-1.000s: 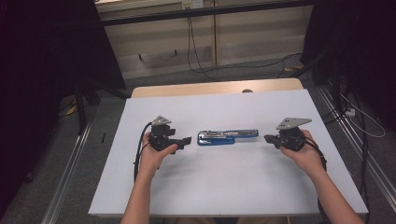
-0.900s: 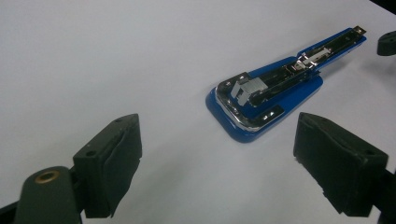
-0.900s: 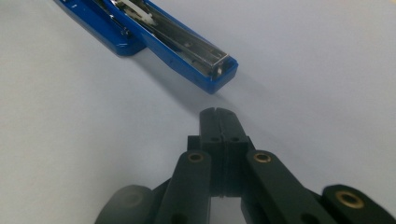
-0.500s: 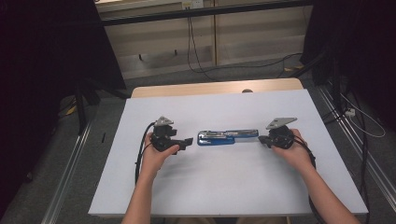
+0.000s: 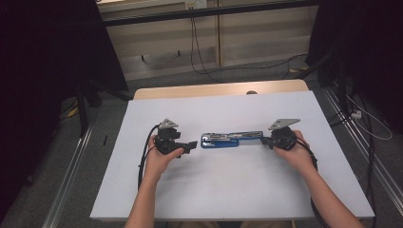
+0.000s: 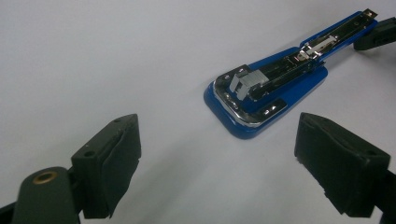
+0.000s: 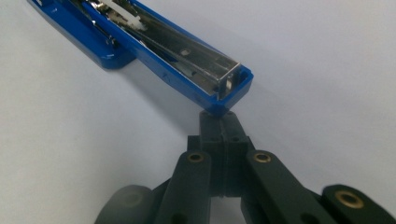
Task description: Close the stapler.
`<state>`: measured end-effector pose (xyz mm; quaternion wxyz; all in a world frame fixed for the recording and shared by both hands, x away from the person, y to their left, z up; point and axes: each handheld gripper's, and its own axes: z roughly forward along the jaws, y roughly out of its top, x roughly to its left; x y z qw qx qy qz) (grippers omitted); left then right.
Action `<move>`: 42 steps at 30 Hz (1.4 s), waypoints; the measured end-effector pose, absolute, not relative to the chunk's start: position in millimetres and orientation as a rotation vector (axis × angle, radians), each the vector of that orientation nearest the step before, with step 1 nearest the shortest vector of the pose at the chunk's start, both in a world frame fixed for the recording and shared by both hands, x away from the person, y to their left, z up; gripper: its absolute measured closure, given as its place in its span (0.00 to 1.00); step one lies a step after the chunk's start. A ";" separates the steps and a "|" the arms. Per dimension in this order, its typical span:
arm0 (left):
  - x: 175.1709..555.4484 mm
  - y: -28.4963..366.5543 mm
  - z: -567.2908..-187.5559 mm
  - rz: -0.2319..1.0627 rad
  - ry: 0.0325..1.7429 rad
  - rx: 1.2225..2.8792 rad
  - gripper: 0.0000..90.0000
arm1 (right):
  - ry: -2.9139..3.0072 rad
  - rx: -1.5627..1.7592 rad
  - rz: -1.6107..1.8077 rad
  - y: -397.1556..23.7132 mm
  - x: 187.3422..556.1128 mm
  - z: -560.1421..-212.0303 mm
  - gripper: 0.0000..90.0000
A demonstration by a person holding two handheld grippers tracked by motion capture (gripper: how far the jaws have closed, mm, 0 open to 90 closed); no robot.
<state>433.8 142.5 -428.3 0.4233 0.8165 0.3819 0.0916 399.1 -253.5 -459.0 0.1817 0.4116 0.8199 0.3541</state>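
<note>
A blue stapler [image 5: 231,139] lies swung open flat, lengthwise across the middle of the white tabletop [image 5: 237,190]. My left gripper [image 5: 191,144] rests on the table just left of the stapler's wide end, apart from it. In the left gripper view its jaws [image 6: 222,144] stand open with the stapler [image 6: 266,91] a little ahead and bare table between them. My right gripper [image 5: 263,141] sits at the stapler's right end. Its jaws [image 7: 219,126] are shut together with nothing between them, tip against the narrow blue end of the stapler [image 7: 173,51].
A wooden strip [image 5: 218,89] shows behind the white top's far edge. Cables [image 5: 204,52] run over the floor beyond, and dark curtains hang at both sides. Metal rails [image 5: 71,166] flank the table. White surface is free in front of the hands.
My right hand has moved left and slightly down, bringing its shut tip up to the stapler's right end. The left hand and the stapler have stayed put.
</note>
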 end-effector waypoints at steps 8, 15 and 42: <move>432.7 135.1 -431.7 0.257 0.941 2.067 0.16 | 2.296 1.157 1.042 -251.7 399.4 -454.9 1.00; 434.4 118.2 -443.8 0.280 0.896 2.071 0.80 | 2.296 1.145 1.063 -247.9 400.7 -454.2 1.00; 428.4 102.7 -442.0 0.209 0.856 2.086 0.79 | 2.275 1.138 1.157 -244.7 395.5 -445.4 0.92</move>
